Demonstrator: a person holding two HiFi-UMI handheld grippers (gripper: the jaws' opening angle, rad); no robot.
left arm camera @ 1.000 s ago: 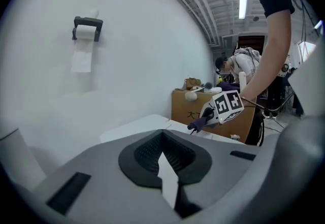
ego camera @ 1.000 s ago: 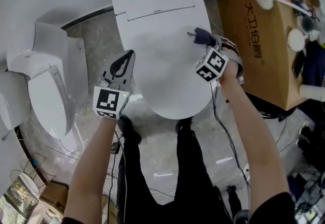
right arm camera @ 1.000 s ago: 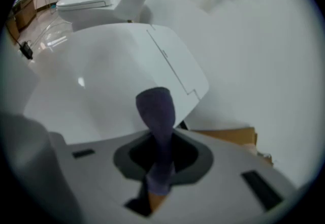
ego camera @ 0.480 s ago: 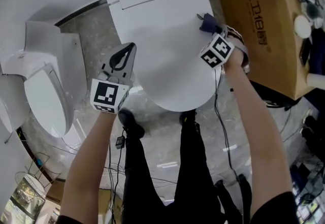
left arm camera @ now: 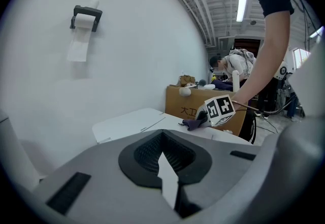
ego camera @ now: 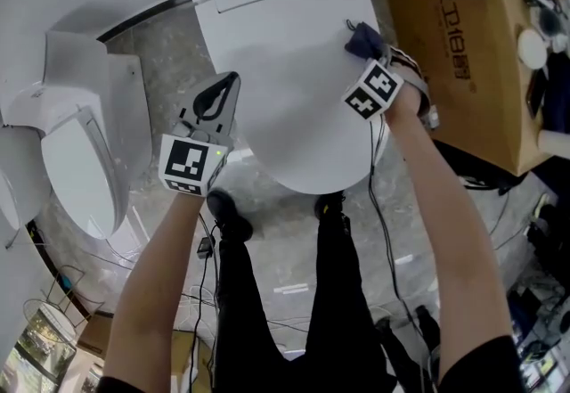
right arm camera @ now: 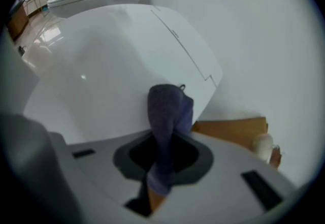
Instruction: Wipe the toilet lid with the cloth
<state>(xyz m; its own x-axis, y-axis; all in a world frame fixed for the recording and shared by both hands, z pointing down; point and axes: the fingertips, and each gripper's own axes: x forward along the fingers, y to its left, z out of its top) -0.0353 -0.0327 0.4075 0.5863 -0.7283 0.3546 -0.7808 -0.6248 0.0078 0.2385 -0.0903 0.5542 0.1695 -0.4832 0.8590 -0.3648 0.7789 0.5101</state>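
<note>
Noted a slight leftward shift of the right gripper (ego camera: 376, 61) since half a second ago, with the cloth (ego camera: 360, 40) carried along on the toilet lid (ego camera: 276, 53); found the left gripper (ego camera: 221, 95) about where it was. Confirmed right jaws clamped on the dark purple cloth, free end resting on the lid close to the right edge, just short of the hinge seam. Confirmed left jaws together, holding nothing, poised at the lid's left edge above the mottled floor (ego camera: 165, 70). Recorded broad bare lid between the two grippers. Recorded a cardboard box (ego camera: 454, 44) just beside the lid's right side, with only a narrow gap there, and a second toilet (ego camera: 80, 159) well apart on the left. Observed dark print on the box top, not legible with confidence; on both cubes, square markers only.
</note>
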